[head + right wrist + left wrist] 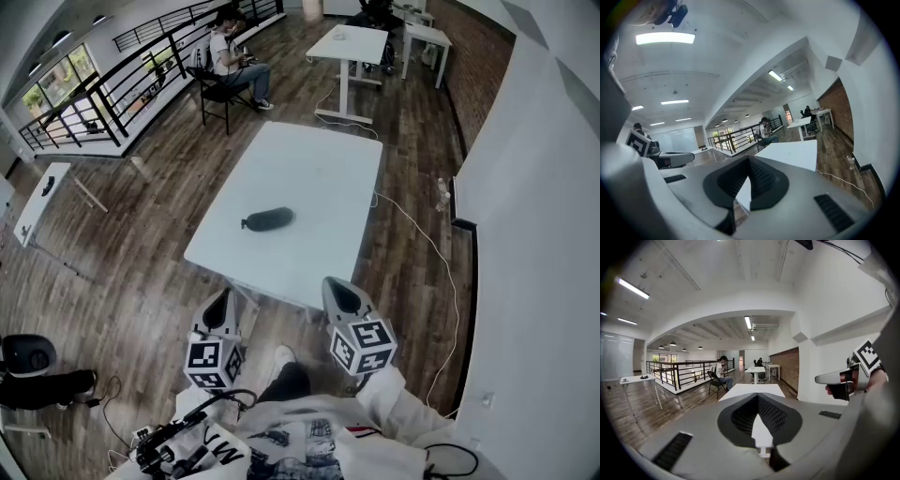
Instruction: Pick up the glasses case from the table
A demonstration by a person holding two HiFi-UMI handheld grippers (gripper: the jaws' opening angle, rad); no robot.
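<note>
A dark, oblong glasses case (267,219) lies on the white table (319,169), towards its near left part. Both grippers hang short of the table's near edge, apart from the case. My left gripper (221,302) is shut with nothing in it, and in its own view the left gripper (757,397) points at the table (750,391) ahead. My right gripper (339,292) is beside it, and in the right gripper view its jaws (749,159) meet at the tips, empty. The case is hidden behind the jaws in both gripper views.
A person sits on a chair (230,66) beyond the table by a black railing (141,84). A second white table (349,45) stands farther back, a small one (42,192) at the left. A cable (422,234) runs over the wooden floor beside the white wall (534,187).
</note>
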